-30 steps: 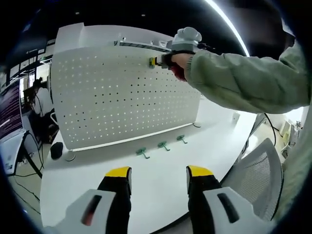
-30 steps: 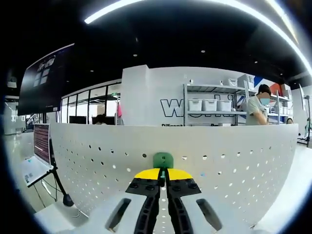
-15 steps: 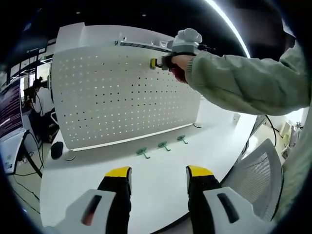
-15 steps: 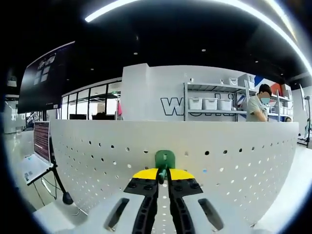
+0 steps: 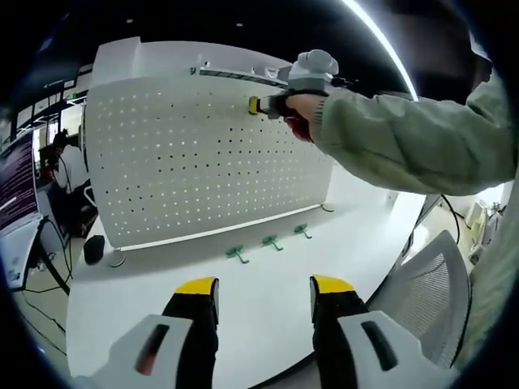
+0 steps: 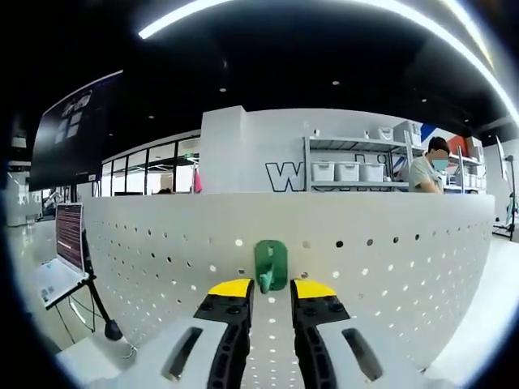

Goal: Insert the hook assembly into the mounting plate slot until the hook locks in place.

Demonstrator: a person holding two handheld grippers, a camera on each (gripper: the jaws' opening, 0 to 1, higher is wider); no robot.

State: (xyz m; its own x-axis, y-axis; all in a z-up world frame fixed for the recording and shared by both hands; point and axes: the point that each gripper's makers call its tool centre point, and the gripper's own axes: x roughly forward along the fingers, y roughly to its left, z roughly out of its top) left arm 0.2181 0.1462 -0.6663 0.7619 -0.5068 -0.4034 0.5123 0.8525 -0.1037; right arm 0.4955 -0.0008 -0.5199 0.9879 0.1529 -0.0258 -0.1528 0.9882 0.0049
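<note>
The right hand-held gripper (image 6: pixel 268 292) is held up near the top edge of the white pegboard (image 6: pixel 389 275), and its yellow-tipped jaws stand a little apart with nothing between them. Just beyond the tips, the green hook (image 6: pixel 270 264) sits on the pegboard, upright; whether its peg is fully in the holes cannot be told.

In the left gripper view, the person's hand (image 5: pixel 302 109) holds this gripper against the upper part of the board, with the arm in a pale green sleeve (image 5: pixel 405 138) stretched out from the right.

The left hand-held gripper (image 5: pixel 263 293) hangs low over the white bench (image 5: pixel 268 316), well apart from the board, with its jaws wide apart and empty.

Three more green hooks (image 5: pixel 271 242) lie in a row on the bench near the foot of the pegboard.

Behind the board there are metal shelves (image 6: pixel 357 174) with white boxes, a person (image 6: pixel 426 170) standing beside them, and long ceiling lights (image 6: pixel 243 6) above. A laptop (image 6: pixel 61 267) stands on a stand to the left.
</note>
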